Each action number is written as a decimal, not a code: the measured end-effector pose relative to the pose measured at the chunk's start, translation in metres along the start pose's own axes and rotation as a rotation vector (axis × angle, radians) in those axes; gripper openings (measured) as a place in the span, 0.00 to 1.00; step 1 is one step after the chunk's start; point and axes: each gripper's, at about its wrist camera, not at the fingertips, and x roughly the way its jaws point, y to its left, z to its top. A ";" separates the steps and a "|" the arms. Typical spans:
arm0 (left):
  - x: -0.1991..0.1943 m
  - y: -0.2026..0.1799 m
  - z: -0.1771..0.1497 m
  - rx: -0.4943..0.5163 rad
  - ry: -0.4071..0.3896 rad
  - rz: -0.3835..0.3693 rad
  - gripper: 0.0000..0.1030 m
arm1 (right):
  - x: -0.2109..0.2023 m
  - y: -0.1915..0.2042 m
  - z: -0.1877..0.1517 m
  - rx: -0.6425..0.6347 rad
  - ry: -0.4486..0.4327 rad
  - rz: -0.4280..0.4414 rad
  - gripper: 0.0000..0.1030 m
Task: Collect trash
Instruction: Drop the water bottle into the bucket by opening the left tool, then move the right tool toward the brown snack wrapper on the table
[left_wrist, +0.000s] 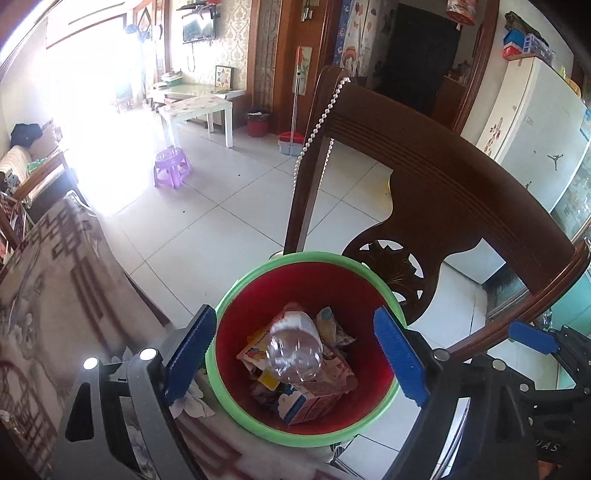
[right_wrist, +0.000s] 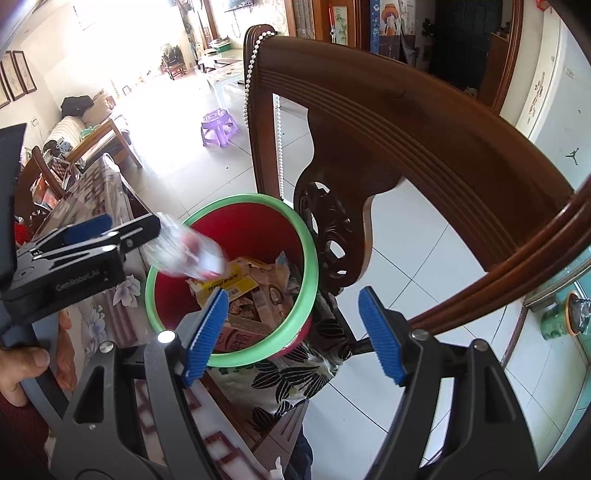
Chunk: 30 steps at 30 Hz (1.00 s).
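Observation:
A red bin with a green rim (left_wrist: 258, 428) stands beside the table, holding several cartons and wrappers. My left gripper (left_wrist: 295, 328) hangs open right above it, its blue pads wide apart. A clear plastic bottle (left_wrist: 293, 347) lies between and below them, inside the bin, touching neither pad. In the right wrist view the bottle (right_wrist: 184, 254) is a blur just off the tips of the left gripper (right_wrist: 136, 236), over the bin's rim (right_wrist: 308, 243). My right gripper (right_wrist: 293, 306) is open and empty above the bin's near edge. One of its blue pads (left_wrist: 532, 338) shows at the right.
A dark wooden chair back (left_wrist: 443, 177) with a string of white beads (left_wrist: 317, 122) rises right behind the bin. A patterned tablecloth (left_wrist: 55, 295) lies to the left, leaf-print fabric (right_wrist: 295, 376) under the bin. A purple stool (left_wrist: 171, 166) stands on the tiled floor.

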 end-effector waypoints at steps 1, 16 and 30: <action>-0.005 0.000 0.000 0.004 -0.009 0.002 0.82 | -0.002 0.001 -0.001 -0.002 -0.003 -0.002 0.69; -0.122 0.060 -0.059 -0.131 -0.121 0.070 0.83 | -0.030 0.074 -0.028 -0.098 -0.025 0.063 0.72; -0.194 0.188 -0.178 -0.408 -0.075 0.244 0.83 | -0.050 0.194 -0.091 -0.285 0.025 0.167 0.76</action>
